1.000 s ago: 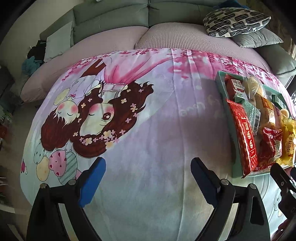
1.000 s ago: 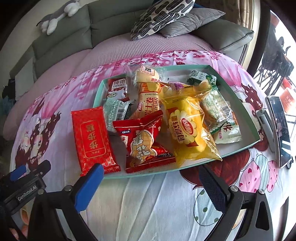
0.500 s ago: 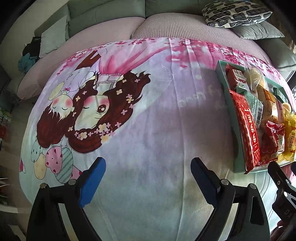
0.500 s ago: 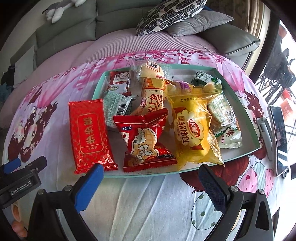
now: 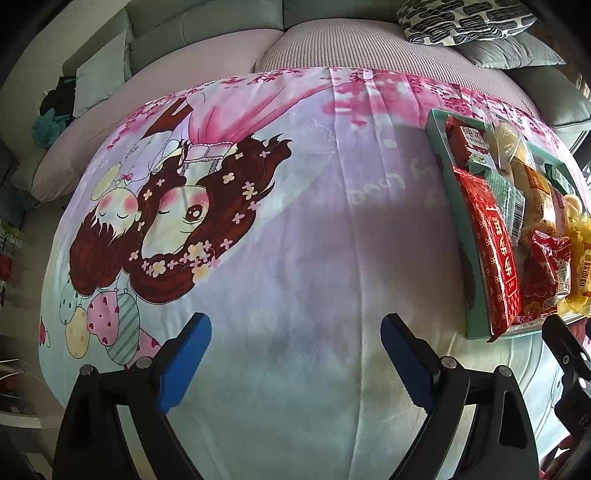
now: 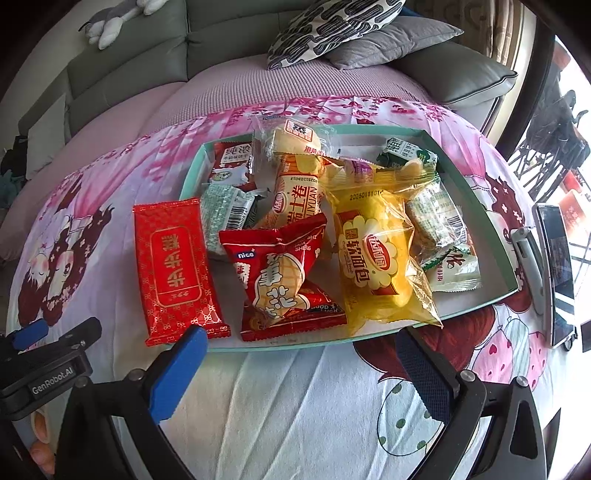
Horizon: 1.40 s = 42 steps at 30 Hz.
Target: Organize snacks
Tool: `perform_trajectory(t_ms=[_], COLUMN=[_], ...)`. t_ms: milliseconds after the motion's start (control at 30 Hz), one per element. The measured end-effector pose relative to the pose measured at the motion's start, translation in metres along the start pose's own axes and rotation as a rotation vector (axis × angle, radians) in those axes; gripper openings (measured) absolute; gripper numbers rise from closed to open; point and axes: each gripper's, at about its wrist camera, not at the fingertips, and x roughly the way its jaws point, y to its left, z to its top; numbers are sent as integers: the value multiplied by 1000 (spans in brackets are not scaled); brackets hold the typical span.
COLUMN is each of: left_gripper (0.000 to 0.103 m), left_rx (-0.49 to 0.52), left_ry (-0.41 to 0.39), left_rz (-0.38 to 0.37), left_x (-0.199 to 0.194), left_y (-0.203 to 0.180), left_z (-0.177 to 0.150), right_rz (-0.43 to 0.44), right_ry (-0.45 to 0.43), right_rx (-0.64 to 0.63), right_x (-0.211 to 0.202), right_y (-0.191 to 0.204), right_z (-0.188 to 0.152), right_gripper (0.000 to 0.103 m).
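Observation:
A teal tray (image 6: 491,225) full of snack packets sits on a cartoon-print cloth. In it lie a flat red packet (image 6: 173,269), a red peanut bag (image 6: 273,273), a yellow bread bag (image 6: 376,266), a cream roll (image 6: 295,192) and green-white packets (image 6: 439,221). My right gripper (image 6: 299,369) is open and empty, just in front of the tray's near edge. My left gripper (image 5: 295,354) is open and empty over bare cloth, left of the tray (image 5: 458,221); the flat red packet (image 5: 495,251) hangs over the tray's left rim.
A phone on a stand (image 6: 554,266) sits right of the tray. A sofa with a patterned cushion (image 6: 332,26) and a grey cushion (image 6: 391,40) lies behind. The cloth (image 5: 258,221) stretches wide left of the tray.
Both grippers have moved forward a little; the tray and the cloth print look nearer and lower in view. Both stay open. Nothing was picked up.

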Motion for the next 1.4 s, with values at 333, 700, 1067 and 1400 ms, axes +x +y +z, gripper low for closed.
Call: perform_trajectory(t_ms=[333, 700, 1067, 1400], left_gripper=[93, 93, 93, 93], left_rx=[-3, -3, -2, -2], left_ry=[6, 12, 15, 19], left_rz=[-8, -17, -19, -20], left_x=[1, 1, 2, 2], left_y=[1, 0, 0, -1], left_z=[0, 0, 1, 1], right_rz=[-3, -5, -6, -6], right_ry=[-2, 0, 1, 2], right_rx=[17, 23, 24, 24], right_x=[-2, -2, -1, -1], right_y=[-3, -3, -3, -3], right_z=[0, 0, 0, 0], right_gripper=[103, 103, 103, 103])
